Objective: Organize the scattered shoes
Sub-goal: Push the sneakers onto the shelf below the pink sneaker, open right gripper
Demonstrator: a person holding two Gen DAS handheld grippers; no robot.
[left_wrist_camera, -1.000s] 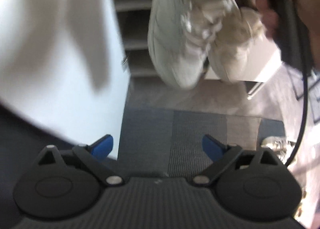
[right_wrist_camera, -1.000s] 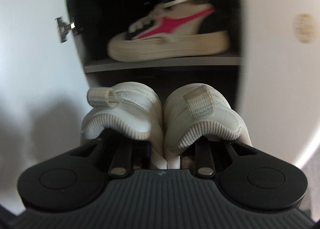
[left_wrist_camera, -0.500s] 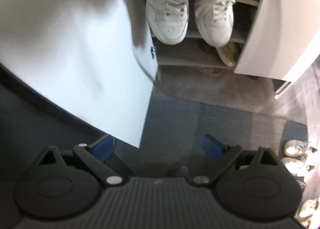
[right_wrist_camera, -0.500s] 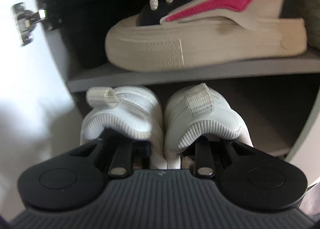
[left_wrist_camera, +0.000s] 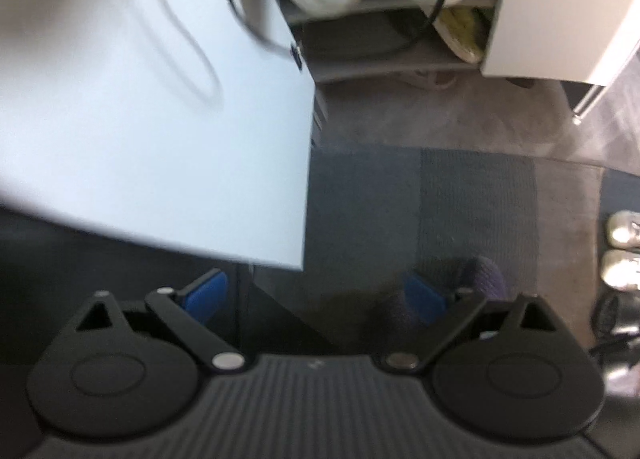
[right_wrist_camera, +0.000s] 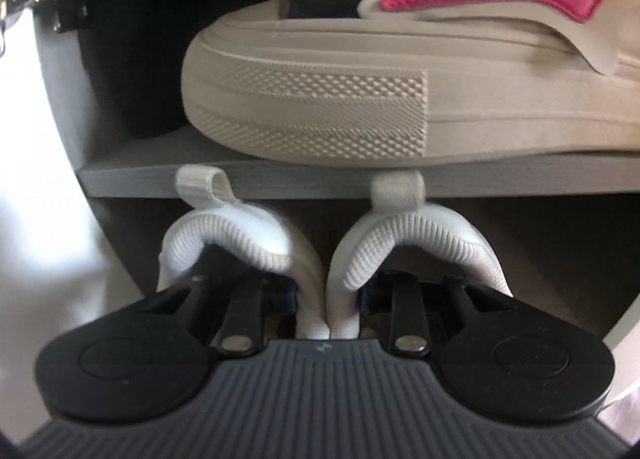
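We're holding the pair of white sneakers [right_wrist_camera: 324, 259] by the inner heel collars w/ the right gripper [right_wrist_camera: 326, 299]; its jaws are easing apart, collars still between them. The sneakers are sitting under the grey shelf edge [right_wrist_camera: 280, 181], in the compartment below the cream high-top w/ pink stripe [right_wrist_camera: 400, 71]. In the left wrist view their toes are poking out of the open shoe cabinet [left_wrist_camera: 496, 11], btw its white doors. Left gripper [left_wrist_camera: 316, 295] is hanging spread over the dark carpet [left_wrist_camera: 400, 199], nothing in it. More pale shoes [left_wrist_camera: 624, 247] are waiting at the far right on the floor.
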